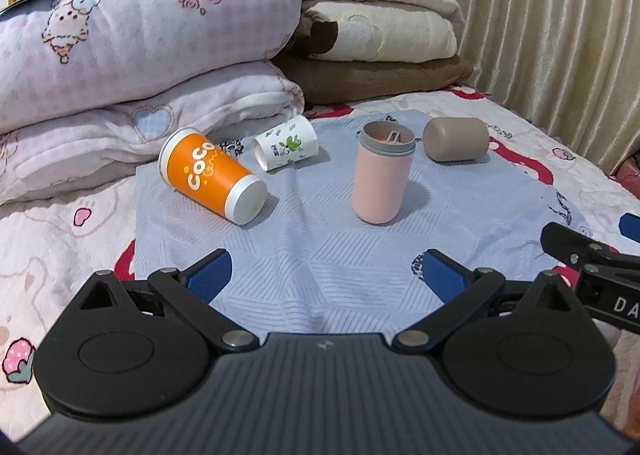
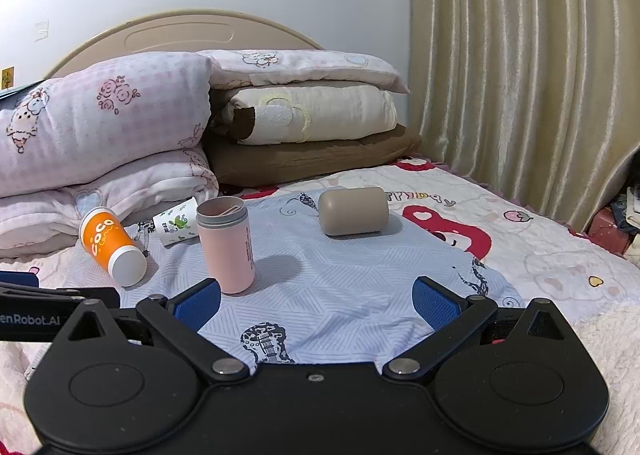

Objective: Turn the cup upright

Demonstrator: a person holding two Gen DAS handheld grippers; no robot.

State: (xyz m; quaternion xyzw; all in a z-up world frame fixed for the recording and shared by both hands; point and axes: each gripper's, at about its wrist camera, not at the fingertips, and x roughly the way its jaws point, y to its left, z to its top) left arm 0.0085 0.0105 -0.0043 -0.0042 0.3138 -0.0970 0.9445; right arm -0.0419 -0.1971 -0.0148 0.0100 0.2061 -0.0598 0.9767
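Note:
On a light blue cloth on the bed, a pink cup stands upright with its grey rim up; it also shows in the right wrist view. An orange "CoCo" cup, a small white floral cup and a tan cup lie on their sides. My left gripper is open and empty, in front of the pink cup. My right gripper is open and empty, to the right of the pink cup.
Folded pink quilts and a stack of cream and brown blankets lie behind the cups. A beige curtain hangs at the right. The right gripper's body shows at the left view's right edge.

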